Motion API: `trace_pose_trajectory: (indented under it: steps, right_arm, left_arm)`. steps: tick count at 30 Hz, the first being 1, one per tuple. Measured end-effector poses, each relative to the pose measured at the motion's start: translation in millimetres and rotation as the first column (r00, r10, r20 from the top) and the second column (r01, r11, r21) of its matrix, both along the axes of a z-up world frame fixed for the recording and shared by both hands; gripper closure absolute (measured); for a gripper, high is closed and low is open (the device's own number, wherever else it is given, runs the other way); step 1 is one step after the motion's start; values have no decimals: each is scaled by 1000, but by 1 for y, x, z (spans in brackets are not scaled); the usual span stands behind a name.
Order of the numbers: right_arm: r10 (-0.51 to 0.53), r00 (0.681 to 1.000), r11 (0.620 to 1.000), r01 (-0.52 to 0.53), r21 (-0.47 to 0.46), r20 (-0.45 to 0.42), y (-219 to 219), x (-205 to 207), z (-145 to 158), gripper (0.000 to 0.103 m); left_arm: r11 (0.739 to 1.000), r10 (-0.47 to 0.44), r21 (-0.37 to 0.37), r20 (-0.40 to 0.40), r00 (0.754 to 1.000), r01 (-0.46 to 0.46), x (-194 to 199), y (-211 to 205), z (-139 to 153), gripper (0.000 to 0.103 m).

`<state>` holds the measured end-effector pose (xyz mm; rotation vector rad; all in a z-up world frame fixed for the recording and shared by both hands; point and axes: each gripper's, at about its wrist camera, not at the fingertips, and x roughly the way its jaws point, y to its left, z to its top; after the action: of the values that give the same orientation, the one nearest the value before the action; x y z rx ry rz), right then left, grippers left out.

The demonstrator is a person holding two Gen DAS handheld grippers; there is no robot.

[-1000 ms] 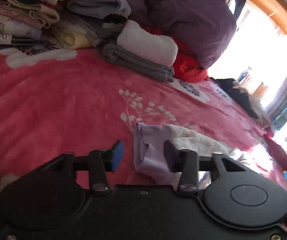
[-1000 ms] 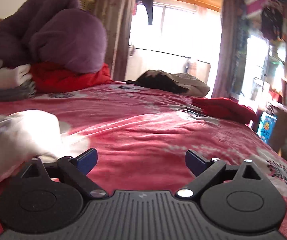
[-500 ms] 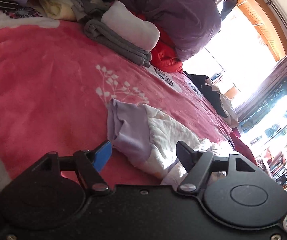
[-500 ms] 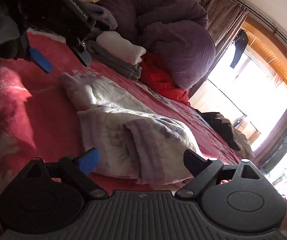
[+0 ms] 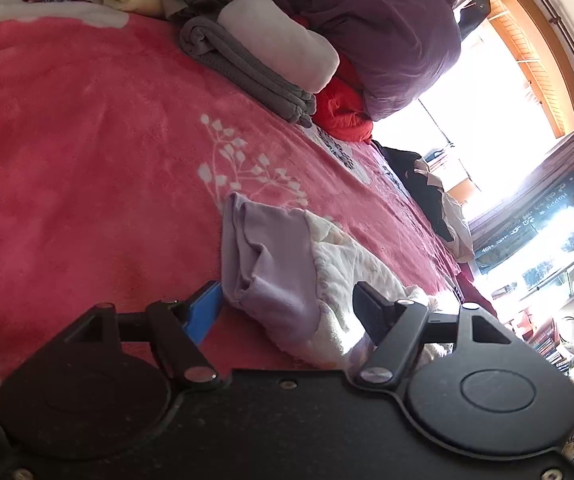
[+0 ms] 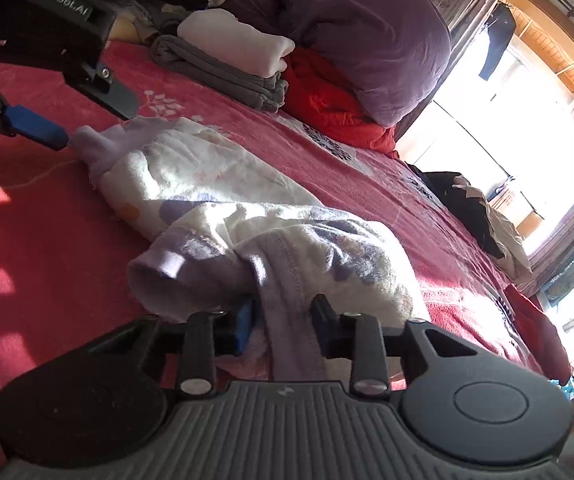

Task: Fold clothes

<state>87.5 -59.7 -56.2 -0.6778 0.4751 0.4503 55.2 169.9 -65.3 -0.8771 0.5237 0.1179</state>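
A white floral garment with lilac trim lies stretched along the red bed blanket. My right gripper is at its near end, jaws closing, and a lilac band of the cloth is pinched between the pads. My left gripper stands open at the far end. The lilac cuff lies between its blue finger and black finger, and neither pad presses on it. The right wrist view shows the same left gripper straddling the cuff tip.
Folded grey and white clothes are stacked at the head of the bed beside a red garment and a purple duvet. A dark and white heap lies near the bright window. The blanket's far edge drops off to the right.
My right gripper swung round from the open blanket to the garment's near end and its jaws came together on the lilac band. My left gripper widened around the cuff and tilted.
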Motion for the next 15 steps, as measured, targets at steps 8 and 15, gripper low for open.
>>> trace_pose_trajectory:
  steps: [8,15]
  right_arm:
    - [-48,996,985,59,160,-73,-23,11,39,86]
    - [-63,972,887,158,434,-226,-47,20,91,86]
  left_arm:
    - [1000,-3,11,-41,999,3,1,5,-6,32]
    - [999,-33,16,-53,998,34,1,11,-13,32]
